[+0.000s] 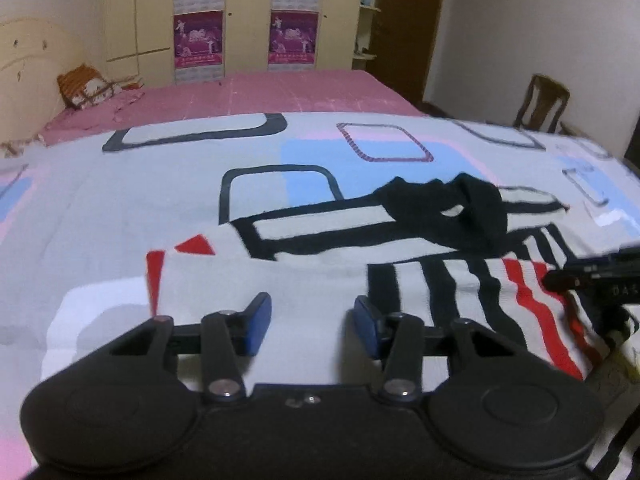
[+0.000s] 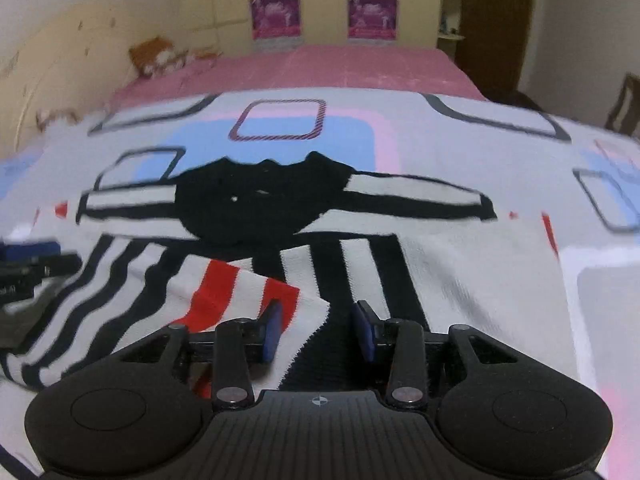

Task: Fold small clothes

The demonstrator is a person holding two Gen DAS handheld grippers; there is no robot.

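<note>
The white knitted garment with black bands, red stripes and a black collar (image 2: 360, 256) lies spread on the patterned bedsheet of grey, pink and pale-blue rounded squares (image 2: 460, 136), filling the middle and lower part of both views. It looks like a soft, light knit, limp and with some nap, so it should drape and sag from wherever it is lifted and is more likely to bunch than to slide. A hem, a sleeve end or a folded corner is the sensible place to pinch it, since a single layer mid-panel would only tent up.

In the right wrist view a red-and-white striped flap (image 2: 248, 292) is already turned over the black-striped front, left of centre. The right gripper (image 2: 318, 330) sits at bottom centre with its blue pads partly apart, and the flap's edge runs between them. Motion blur makes it hard to judge, but the pads do not seem to press on the cloth.

In the left wrist view the left gripper (image 1: 313, 322) hovers at bottom centre over a plain white stretch of knit, jaws about half open and holding nothing. The pink bedspread (image 1: 280, 92) beyond is flat and quilted.
</note>
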